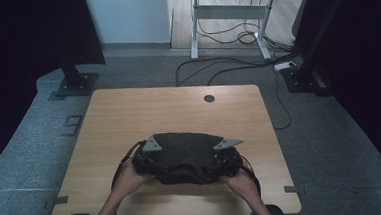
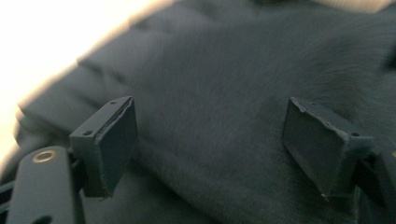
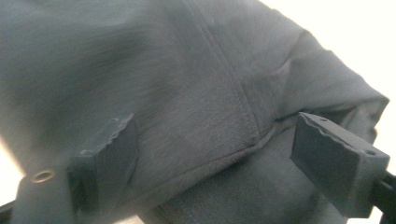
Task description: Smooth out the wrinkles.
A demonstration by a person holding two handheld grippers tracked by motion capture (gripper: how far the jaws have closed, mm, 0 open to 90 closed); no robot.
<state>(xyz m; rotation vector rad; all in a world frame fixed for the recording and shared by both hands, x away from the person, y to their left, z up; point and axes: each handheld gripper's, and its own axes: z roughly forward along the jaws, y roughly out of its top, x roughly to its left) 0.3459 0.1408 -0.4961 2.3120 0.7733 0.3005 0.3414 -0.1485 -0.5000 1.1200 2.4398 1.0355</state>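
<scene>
We see a dark garment [image 1: 187, 155] lying bunched on the near half of the wooden table [image 1: 129, 116], between the person's two hands. It is a soft, matte knit, charcoal to black, with a faintly brushed surface and no sheen. In the right gripper view a stitched seam [image 3: 233, 93] runs down the cloth to a folded, hemmed edge, and the fabric lies in thick rounded folds. The left gripper view is blurred, so the dark patch at its right edge may be a fold, though we cannot be sure.

The left gripper [image 2: 210, 144] has its flat black pads wide apart, cloth lying beyond them and not pinched. The right gripper [image 3: 215, 163] also stands wide open over the garment, gripping nothing. The tabletop is pale, smooth wood grain with rounded corners.
</scene>
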